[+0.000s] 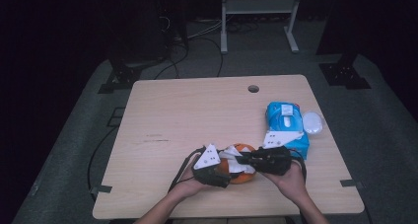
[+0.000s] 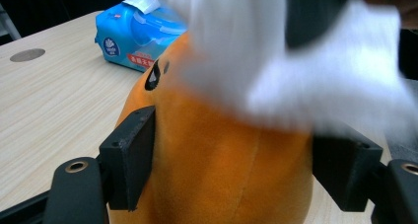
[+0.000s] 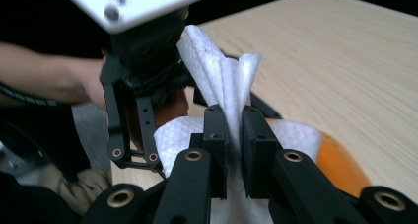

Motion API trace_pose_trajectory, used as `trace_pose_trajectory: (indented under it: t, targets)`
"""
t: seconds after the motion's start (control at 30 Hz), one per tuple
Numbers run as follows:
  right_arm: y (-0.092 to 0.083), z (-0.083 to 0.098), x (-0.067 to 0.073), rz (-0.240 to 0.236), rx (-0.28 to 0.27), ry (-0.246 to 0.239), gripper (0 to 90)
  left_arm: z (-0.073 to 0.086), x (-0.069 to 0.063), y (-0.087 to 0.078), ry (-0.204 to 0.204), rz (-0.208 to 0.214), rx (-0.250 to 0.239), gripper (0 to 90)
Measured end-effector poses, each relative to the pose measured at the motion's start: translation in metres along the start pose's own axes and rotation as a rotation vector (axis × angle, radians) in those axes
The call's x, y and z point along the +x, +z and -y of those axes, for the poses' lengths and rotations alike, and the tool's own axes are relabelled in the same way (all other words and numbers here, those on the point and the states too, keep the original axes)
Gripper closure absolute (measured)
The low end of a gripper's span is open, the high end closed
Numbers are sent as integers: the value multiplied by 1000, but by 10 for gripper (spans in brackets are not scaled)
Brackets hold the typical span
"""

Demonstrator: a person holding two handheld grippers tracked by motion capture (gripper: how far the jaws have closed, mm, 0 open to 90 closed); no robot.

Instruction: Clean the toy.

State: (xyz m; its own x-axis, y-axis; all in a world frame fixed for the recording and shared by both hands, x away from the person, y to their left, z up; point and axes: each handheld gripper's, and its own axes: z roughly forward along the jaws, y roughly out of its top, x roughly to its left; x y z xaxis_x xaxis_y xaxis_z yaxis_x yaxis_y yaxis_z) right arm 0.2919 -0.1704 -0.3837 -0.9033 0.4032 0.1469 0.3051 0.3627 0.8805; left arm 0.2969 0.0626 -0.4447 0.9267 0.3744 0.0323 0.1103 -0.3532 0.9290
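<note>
Low centre of the high view, left gripper (image 1: 224, 177) jaws clamp the orange plush toy (image 2: 217, 169) by its sides; right gripper (image 3: 234, 135) jaws nip a white wipe (image 3: 224, 83) draped over it. Farther right, blue wipes pack (image 1: 286, 125) lies on the table (image 1: 187, 110).

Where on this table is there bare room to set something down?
The table's left half and far strip beside the round hole lie bare. It is crowded near the front, where both hand-held grippers work on the orange plush toy, and at the right edge around the blue wipes pack.
</note>
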Motion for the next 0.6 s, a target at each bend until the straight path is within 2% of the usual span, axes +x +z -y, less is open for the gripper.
trace_pose_trajectory:
  t: [0.07,0.13,0.2,0.43,0.5,0.6]
  targets:
    - [5,1,3,16,13,-23,817,1,1,-1,-5,-1,0,245]
    - [2,1,-1,32,3,-18,817,1,2,-2,-16,-2,-4,245]
    - [-4,3,-7,78,-9,-15,817,1,4,-2,-32,2,-7,246]
    - [-22,20,-33,144,-12,63,817,4,12,-5,-86,5,-23,245]
    - [-23,21,-33,141,-14,68,817,4,13,-4,-93,2,-25,245]
    - [-20,17,-26,139,-7,45,816,5,15,-6,-119,-8,-32,245]
